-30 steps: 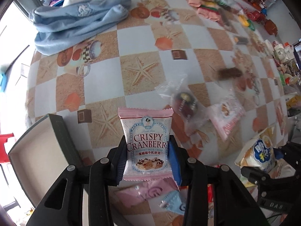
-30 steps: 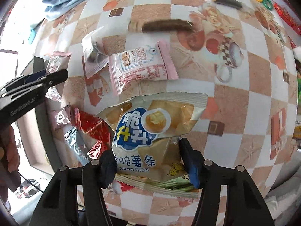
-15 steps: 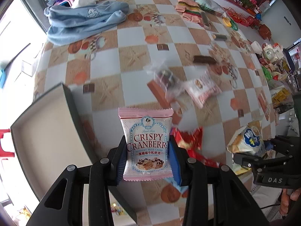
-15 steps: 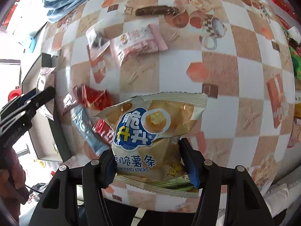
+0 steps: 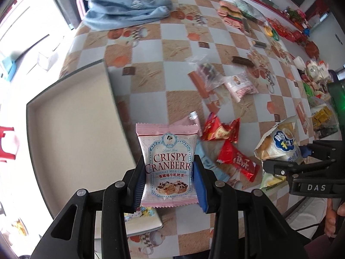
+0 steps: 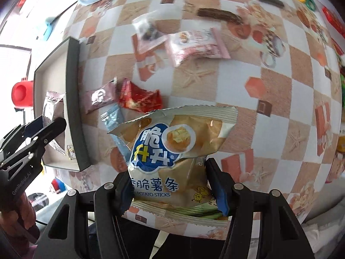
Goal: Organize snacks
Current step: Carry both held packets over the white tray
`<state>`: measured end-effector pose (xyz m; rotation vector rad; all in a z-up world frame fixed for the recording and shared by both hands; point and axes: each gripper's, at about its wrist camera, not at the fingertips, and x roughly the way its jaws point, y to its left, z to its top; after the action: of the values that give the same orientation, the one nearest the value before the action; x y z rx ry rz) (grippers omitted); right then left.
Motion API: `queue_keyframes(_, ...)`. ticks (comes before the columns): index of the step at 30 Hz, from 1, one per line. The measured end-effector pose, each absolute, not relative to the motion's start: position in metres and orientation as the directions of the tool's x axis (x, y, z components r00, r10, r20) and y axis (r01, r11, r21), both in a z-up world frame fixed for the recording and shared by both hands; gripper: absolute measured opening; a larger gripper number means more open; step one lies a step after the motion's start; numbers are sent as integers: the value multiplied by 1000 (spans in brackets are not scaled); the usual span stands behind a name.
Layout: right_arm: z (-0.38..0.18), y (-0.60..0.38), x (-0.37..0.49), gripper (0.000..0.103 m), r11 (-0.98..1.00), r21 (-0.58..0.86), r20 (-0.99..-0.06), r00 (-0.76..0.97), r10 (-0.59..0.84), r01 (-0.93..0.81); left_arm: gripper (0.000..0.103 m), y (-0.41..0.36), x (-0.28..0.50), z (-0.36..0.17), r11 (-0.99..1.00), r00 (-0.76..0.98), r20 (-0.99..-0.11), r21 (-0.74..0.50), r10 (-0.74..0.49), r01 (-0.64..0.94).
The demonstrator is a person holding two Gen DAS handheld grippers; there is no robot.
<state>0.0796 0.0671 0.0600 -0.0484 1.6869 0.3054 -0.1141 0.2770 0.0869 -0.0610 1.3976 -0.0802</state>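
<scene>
Left tool [image 5: 169, 179] clamps one pink Crispy Cranberry packet [image 5: 168, 164], held above the edge of the grey box [image 5: 71, 116]. Right tool [image 6: 170, 185] clamps one potato sticks bag [image 6: 172, 149] over the desk [image 6: 280, 108]. Second cranberry packet [image 6: 194, 45], two red wrappers [image 5: 222, 129] and one brown bar [image 5: 242, 61] lie loose on it.

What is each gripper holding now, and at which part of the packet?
The left gripper holds the pink Crispy Cranberry packet by its lower sides. The right gripper holds the potato sticks bag by its lower half.
</scene>
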Motion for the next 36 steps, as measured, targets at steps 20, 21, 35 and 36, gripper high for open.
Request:
queue_keyframes(20,81,175,78,62,860,180,-980,-164,114,-477,44,374,-153,79,967,167,-986,-71,-30,-245)
queue_keyframes(21,82,184,78,62,850,187,-979,-169,118,-492,44,378,-155,78,964,163,-986,-68,-27,-256)
queue_keyframes(35,78,282,59,62,732,234,-970,-204,132,-639,44,422,-183,56,923,97,-995,-36,1,-383)
queue_keyframes(36,80,282,59,62,730,238,-969,-208,134,-641,44,425,-184,54,922,91,-996,-31,4,-387)
